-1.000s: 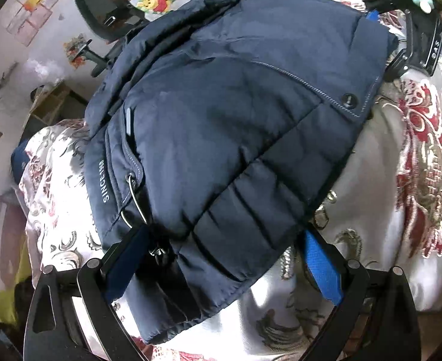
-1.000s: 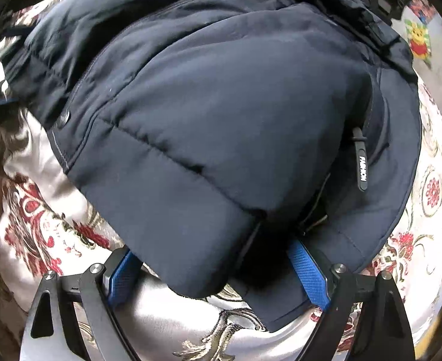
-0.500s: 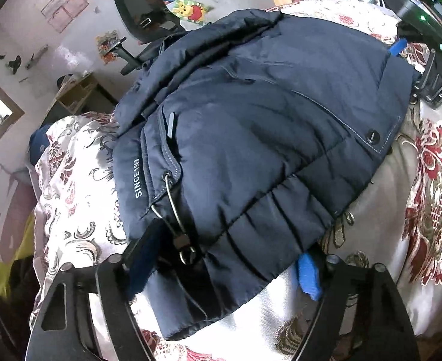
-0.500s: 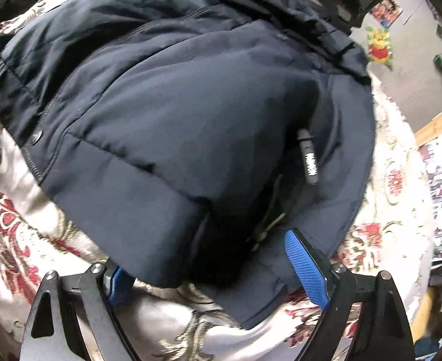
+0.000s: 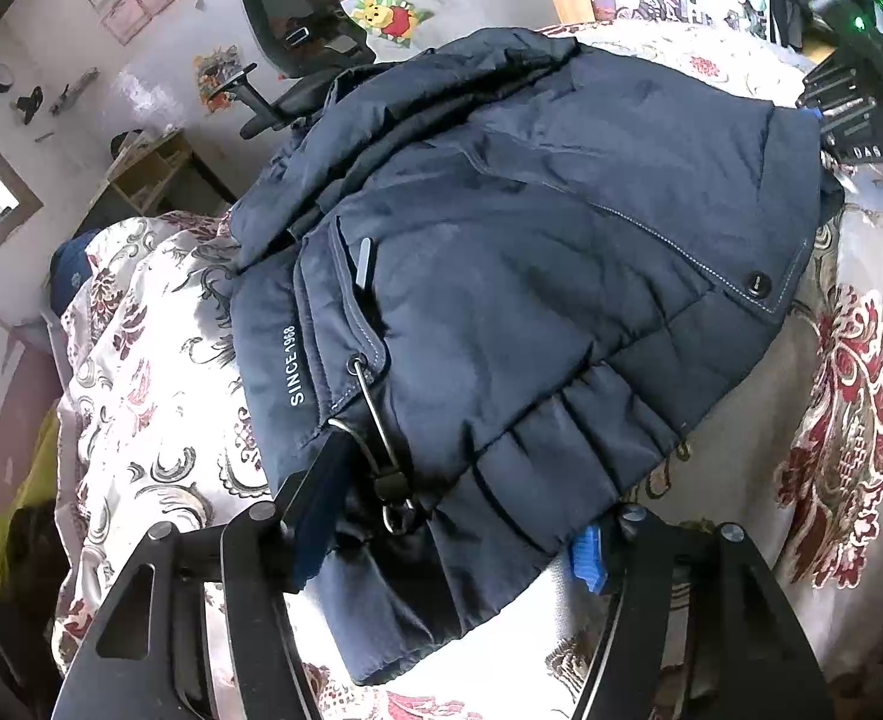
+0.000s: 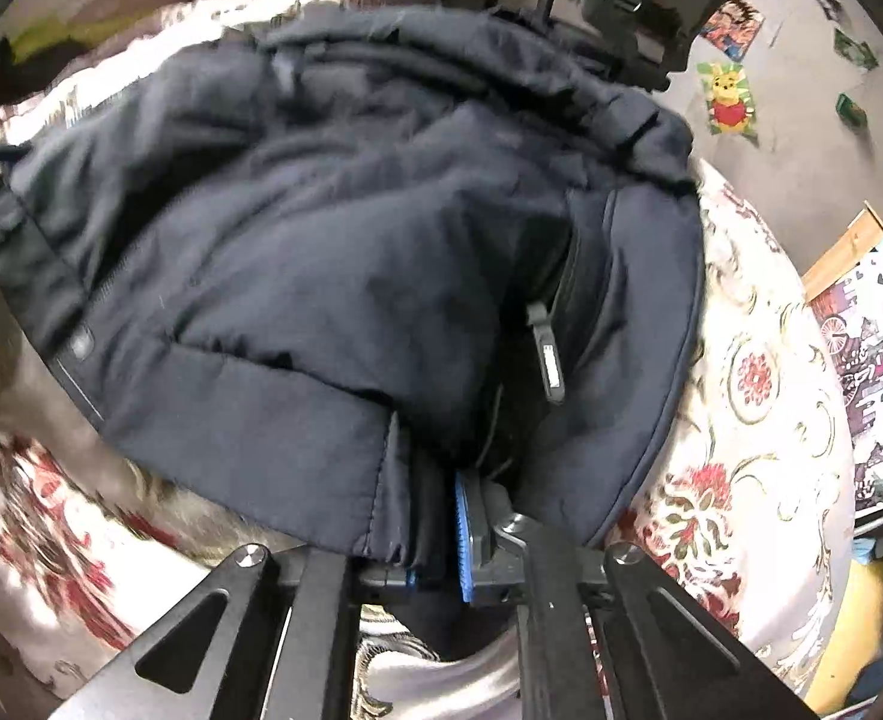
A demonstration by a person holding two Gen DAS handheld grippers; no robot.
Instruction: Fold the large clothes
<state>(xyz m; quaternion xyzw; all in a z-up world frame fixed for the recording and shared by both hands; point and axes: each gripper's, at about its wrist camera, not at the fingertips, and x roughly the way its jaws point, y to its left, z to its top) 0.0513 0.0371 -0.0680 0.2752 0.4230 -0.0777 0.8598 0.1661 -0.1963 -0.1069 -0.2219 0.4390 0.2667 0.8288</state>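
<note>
A navy padded jacket (image 5: 531, 276) lies bunched on a floral bedspread (image 5: 849, 372). My left gripper (image 5: 453, 531) sits at its near corner, beside the drawstring toggle (image 5: 390, 489). Its jaws are closing, and the thick hem fills the gap between the blue pads (image 5: 585, 558), which press into the fabric. In the right wrist view the same jacket (image 6: 321, 252) spreads ahead, with a zip pull (image 6: 546, 354) hanging down. My right gripper (image 6: 435, 540) is shut on the jacket's near hem, the fabric pinched between its pads. The right tool's body (image 5: 855, 102) shows at the jacket's far right edge.
A black office chair (image 5: 297, 0) and a low wooden shelf (image 5: 147, 174) stand beyond the bed by a wall with stickers. The floral cover (image 6: 759, 396) runs to the bed's edge on the right, next to a blue printed cloth (image 6: 879, 348).
The right jaws have gone from wide apart to shut on the hem. The left jaws have narrowed around the jacket corner. Both views have pulled up and back from the bed.
</note>
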